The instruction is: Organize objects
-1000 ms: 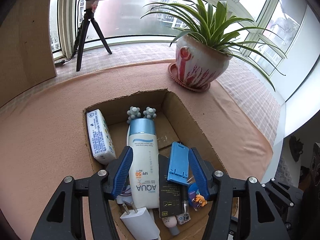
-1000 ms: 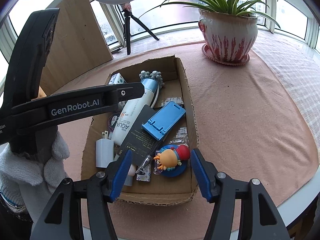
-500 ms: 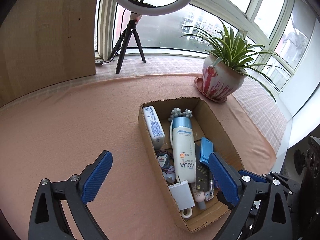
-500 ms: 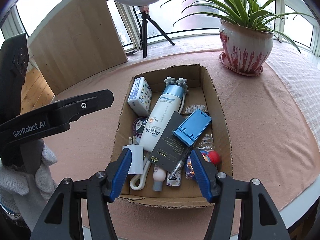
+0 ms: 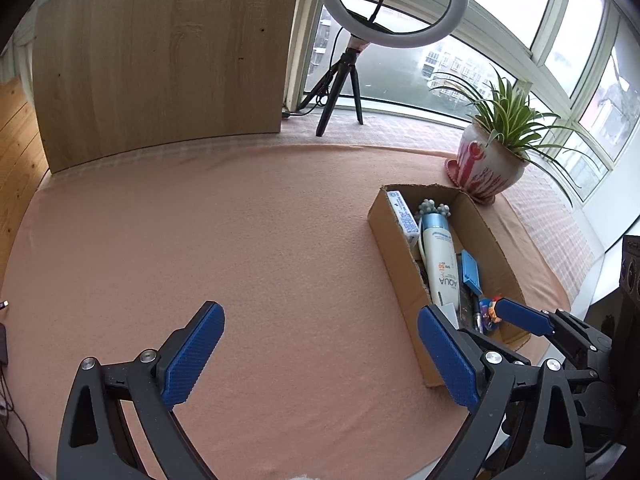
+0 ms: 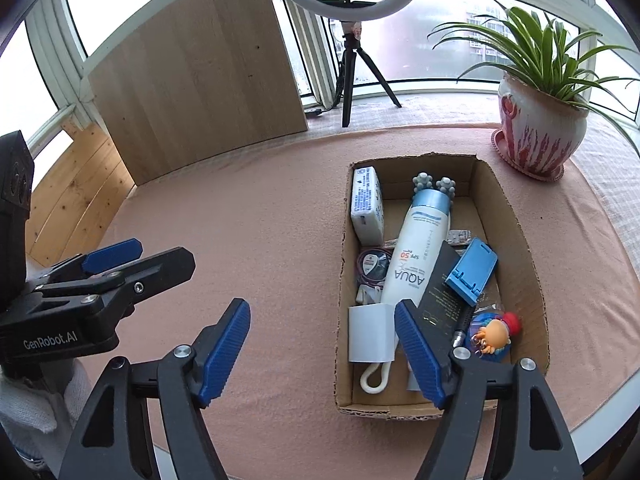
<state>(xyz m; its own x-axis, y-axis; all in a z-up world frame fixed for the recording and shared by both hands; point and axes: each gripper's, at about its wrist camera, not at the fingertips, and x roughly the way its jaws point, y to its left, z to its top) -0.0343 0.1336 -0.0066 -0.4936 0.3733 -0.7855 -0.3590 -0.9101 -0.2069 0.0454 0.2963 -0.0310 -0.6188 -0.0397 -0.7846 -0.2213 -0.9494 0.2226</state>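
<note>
**A:** What is the surface like?

**B:** The tabletop [image 6: 260,200] wears a soft, felt-like salmon cloth. On it sits an open cardboard box [image 6: 516,240], oblong, with rough torn rims and plain brown corrugated walls.

**A:** And inside?

**B:** A smooth white sunscreen bottle [image 6: 416,256] with a glossy pale-blue cap lies lengthwise down the middle. Beside its cap, against the left wall, is a small white printed carton [image 6: 366,208]. Two knobbly grey balls [image 6: 434,184] show just past the cap. A matt black flat box [image 6: 440,292] leans against the bottle's right side, and a blue plastic phone stand [image 6: 472,268] rests on that. A white charger block [image 6: 370,332] lies at the near end, with a round cartoon figure keyring [image 6: 494,334] in the near right corner.

**A:** The grippers?

**B:** The left gripper [image 5: 320,352] has its ribbed blue jaws spread wide over bare cloth, holding nothing, well left of the box. The right gripper [image 6: 322,348] has just been opening its jaws; they stand apart and empty over the box's near left wall.

**A:** Anything beyond?

**B:** A glazed red-and-white plant pot [image 6: 540,132] stands just past the box.
</note>
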